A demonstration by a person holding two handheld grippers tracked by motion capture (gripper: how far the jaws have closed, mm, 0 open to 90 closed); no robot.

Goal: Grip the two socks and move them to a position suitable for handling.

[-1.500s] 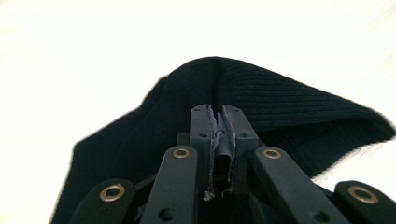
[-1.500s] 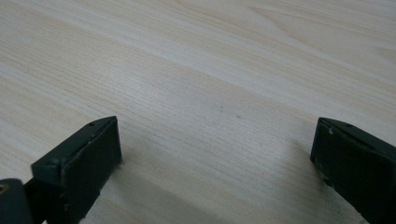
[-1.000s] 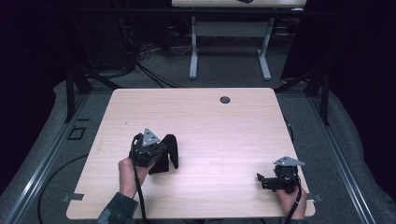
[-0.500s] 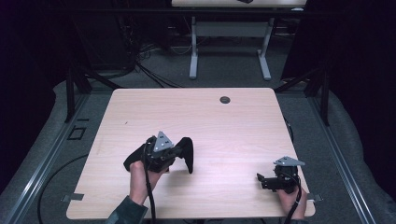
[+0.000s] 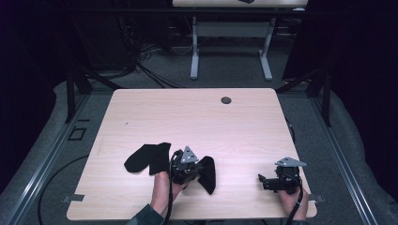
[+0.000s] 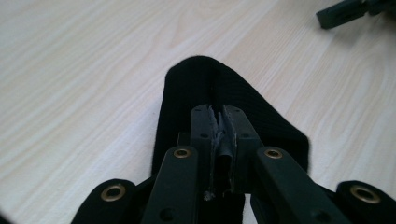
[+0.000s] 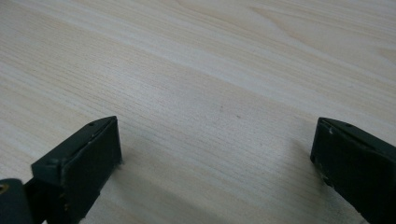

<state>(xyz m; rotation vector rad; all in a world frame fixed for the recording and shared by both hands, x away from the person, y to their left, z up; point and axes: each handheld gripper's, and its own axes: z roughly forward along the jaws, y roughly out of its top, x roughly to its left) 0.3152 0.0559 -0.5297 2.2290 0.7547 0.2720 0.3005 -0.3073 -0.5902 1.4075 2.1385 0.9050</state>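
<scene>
Left gripper (image 5: 193, 172): jaws pinched together on a black sock (image 5: 208, 172) — in the left gripper view the cloth (image 6: 219, 93) runs out ahead of the closed tips.
Held sock: near the table's front edge, just right of the gripper, apparently draping onto the wood.
Second sock (image 5: 146, 158): flat on the table (image 5: 187, 117), just left of that gripper.
Right gripper (image 5: 264, 181): jaws wide apart, nothing between them — low over bare wood at the front right corner.
Table hole (image 5: 226, 100): far edge, well apart.

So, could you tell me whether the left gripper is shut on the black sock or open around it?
Shut on it. In the left gripper view the jaws of the left gripper meet tightly, pinching the sock.
</scene>
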